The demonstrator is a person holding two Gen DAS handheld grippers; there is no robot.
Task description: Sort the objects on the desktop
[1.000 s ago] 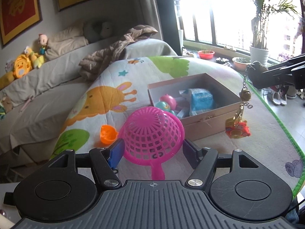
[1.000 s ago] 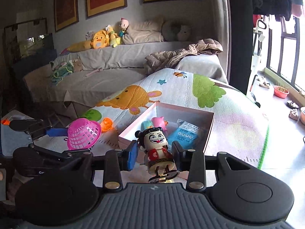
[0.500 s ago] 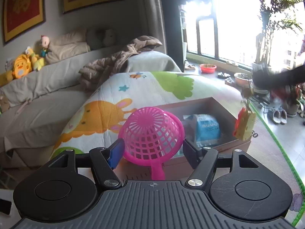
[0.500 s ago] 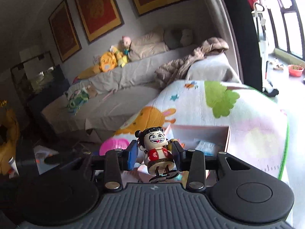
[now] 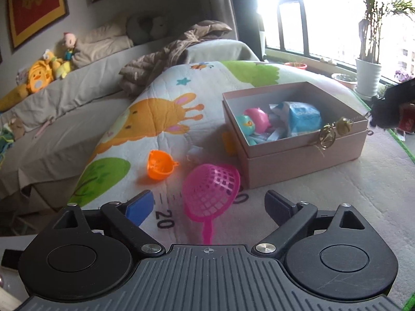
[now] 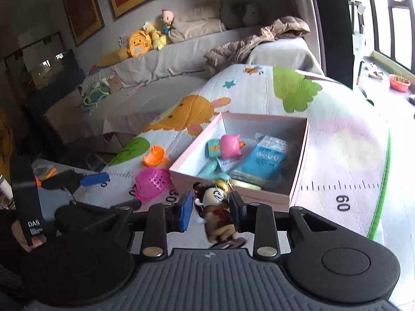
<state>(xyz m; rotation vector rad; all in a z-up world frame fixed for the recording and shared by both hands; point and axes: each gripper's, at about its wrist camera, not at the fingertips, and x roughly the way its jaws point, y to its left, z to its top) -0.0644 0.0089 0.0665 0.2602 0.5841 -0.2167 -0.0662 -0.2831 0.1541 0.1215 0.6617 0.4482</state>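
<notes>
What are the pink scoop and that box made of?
The pink scoop looks like moulded plastic: translucent, glossy, with a lattice of holes. The box seems to be matte pink cardboard: thin straight walls and crisp folded edges, though coated board is possible.

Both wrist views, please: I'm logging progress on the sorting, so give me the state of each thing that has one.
Left tongs: jaws opening, nothing gripped.
Pink strainer: released, lying on the mat outside the box.
Right tongs: jaws closing, figurine between them.
Figurine: tilted, keychain attached.
Pink box: open, partly filled.
Orange cup: on its side on the mat.
</notes>
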